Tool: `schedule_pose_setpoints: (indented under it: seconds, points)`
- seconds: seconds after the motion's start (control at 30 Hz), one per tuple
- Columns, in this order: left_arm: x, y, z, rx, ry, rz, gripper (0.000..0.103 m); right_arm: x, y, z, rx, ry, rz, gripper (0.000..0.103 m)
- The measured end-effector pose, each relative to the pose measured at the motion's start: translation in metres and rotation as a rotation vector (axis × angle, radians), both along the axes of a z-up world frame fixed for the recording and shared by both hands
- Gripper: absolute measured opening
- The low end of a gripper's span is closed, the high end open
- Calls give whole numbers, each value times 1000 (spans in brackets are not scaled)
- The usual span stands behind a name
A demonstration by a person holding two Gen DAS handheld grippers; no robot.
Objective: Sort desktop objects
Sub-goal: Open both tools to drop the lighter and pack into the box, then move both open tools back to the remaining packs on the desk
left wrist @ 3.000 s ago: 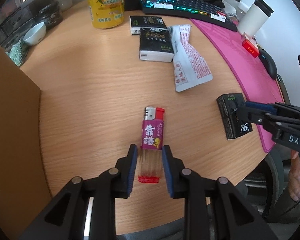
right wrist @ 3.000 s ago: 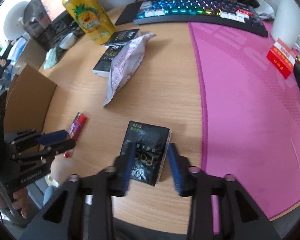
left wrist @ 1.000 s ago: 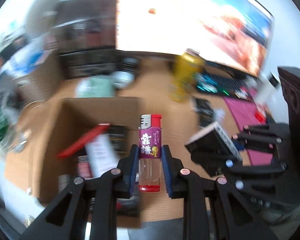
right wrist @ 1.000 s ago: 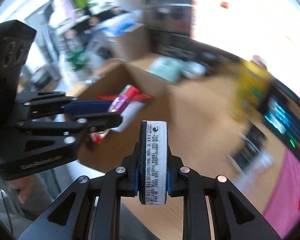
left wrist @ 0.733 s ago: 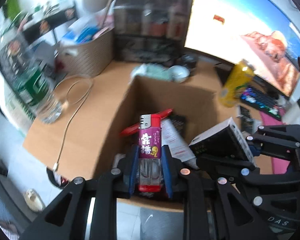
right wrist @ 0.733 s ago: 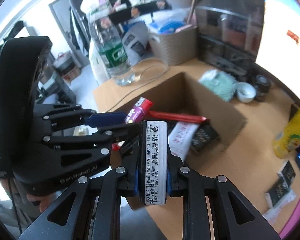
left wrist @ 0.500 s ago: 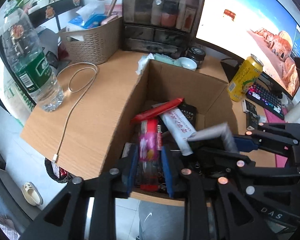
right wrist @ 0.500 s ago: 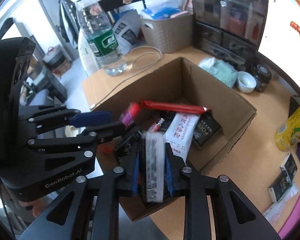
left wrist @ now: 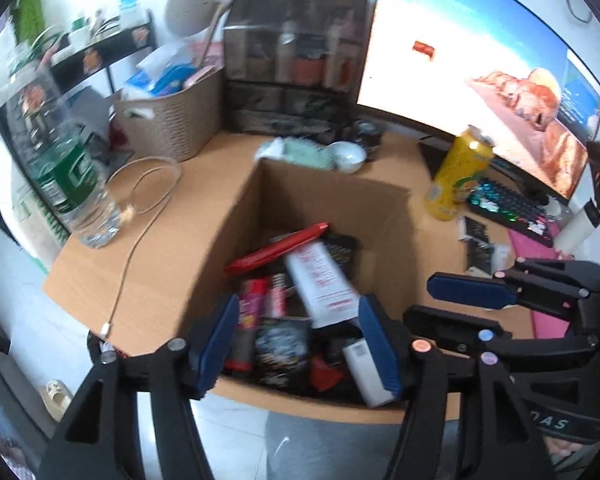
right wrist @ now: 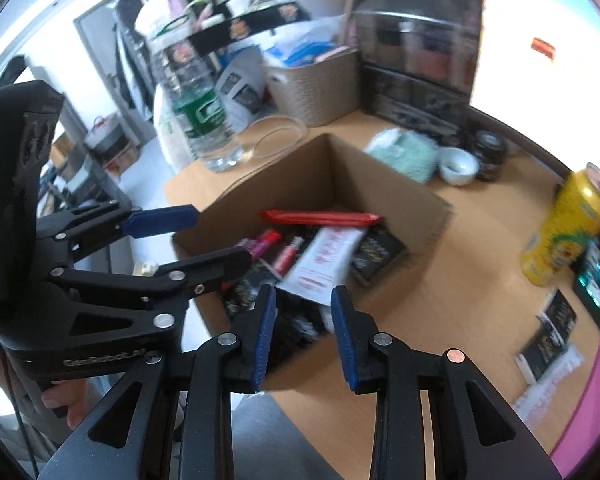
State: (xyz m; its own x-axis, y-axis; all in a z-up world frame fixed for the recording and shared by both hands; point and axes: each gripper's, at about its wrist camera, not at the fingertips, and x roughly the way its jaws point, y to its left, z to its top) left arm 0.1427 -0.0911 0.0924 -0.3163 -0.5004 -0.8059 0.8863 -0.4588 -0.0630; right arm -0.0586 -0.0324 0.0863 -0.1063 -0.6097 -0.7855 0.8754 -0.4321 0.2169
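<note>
Both grippers hang over the cardboard box point(left wrist: 320, 184), and both have just been opening: the left gripper point(left wrist: 296, 344) is spread wide and the right gripper point(right wrist: 302, 336) is partly open, with nothing between the jaws. The purple lighter point(left wrist: 249, 312) and the small white-edged packet point(left wrist: 364, 372) lie in the box below the left jaws. More dark packets point(right wrist: 548, 336) wait on the desk point(right wrist: 440, 300), off to the right of the right jaws, so I think some sorting is left.

Both wrist cams look steeply down over our desk's point(left wrist: 172, 200) front edge, close above the cardboard box point(left wrist: 332, 188). Left cam sits left of right cam, each catching the other's gripper. Shared: box, yellow can point(right wrist: 564, 228), basket point(left wrist: 172, 120), bottle point(right wrist: 196, 108).
</note>
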Motion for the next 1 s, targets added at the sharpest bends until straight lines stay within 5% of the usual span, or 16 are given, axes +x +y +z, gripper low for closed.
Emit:
schedule_pose_setpoints:
  seconds: [0.37,0.63,0.77,1.0]
  points:
    - [-96,22,-18,26,-34,-164,68,-47,88,-18,13,-45,-194,31]
    - [-173,39,-59,84,-102,-329,69,-100,169,-86,153,-113,-437,31]
    - [-204,29,-96,181,-142,-368,69,-117,192,-114,187,-165,-502,31]
    - [-245,25,-117,219,-161,-446,69,-141,222,-109,174,-177,-585,31]
